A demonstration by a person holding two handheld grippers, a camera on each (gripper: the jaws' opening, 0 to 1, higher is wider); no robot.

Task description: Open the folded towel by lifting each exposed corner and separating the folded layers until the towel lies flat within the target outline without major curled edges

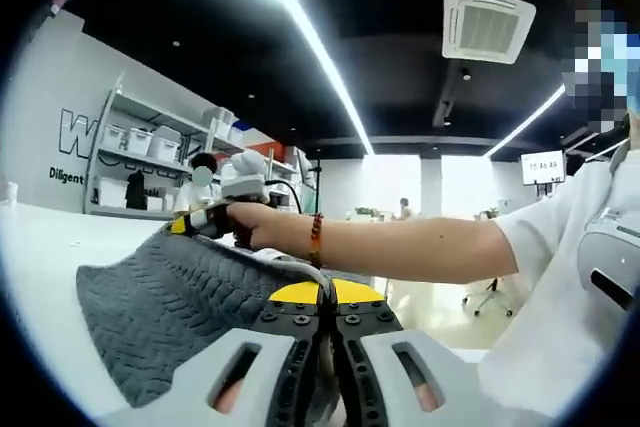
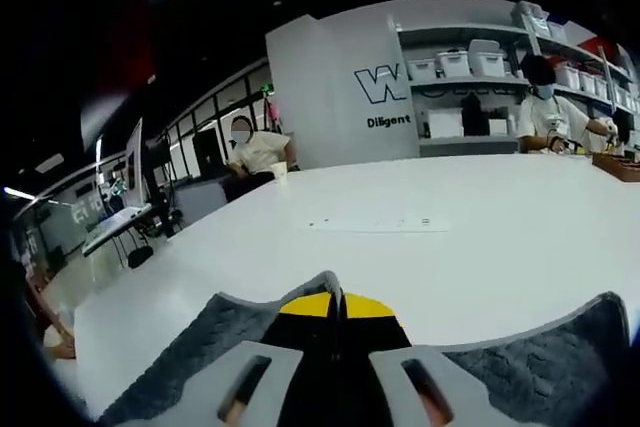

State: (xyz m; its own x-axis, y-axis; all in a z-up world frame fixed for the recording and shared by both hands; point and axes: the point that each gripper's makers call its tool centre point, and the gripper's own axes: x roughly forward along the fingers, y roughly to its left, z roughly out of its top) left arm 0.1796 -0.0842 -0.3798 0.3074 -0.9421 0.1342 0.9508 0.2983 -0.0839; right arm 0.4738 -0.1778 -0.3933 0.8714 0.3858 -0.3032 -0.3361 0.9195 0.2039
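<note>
A dark grey knitted towel [image 1: 160, 317] lies on the white table [image 1: 45, 267], raised along one edge between both grippers. My left gripper [image 1: 327, 299] is shut on the towel's near edge, yellow tips pressed together. In the left gripper view the right gripper [image 1: 205, 219], held by a person's hand, grips the towel's far corner. In the right gripper view my right gripper [image 2: 337, 304] is shut on the towel [image 2: 200, 347], whose edge runs to both sides and rises to a corner [image 2: 600, 332] at the right.
The white table [image 2: 420, 237] stretches far ahead, with a faint outline mark [image 2: 370, 224] on it. Shelves with white bins [image 2: 470, 62] stand behind it. A person [image 2: 545, 107] works at the far right; another [image 2: 255, 152] sits at the left. The holder's arm [image 1: 400, 247] crosses the left gripper view.
</note>
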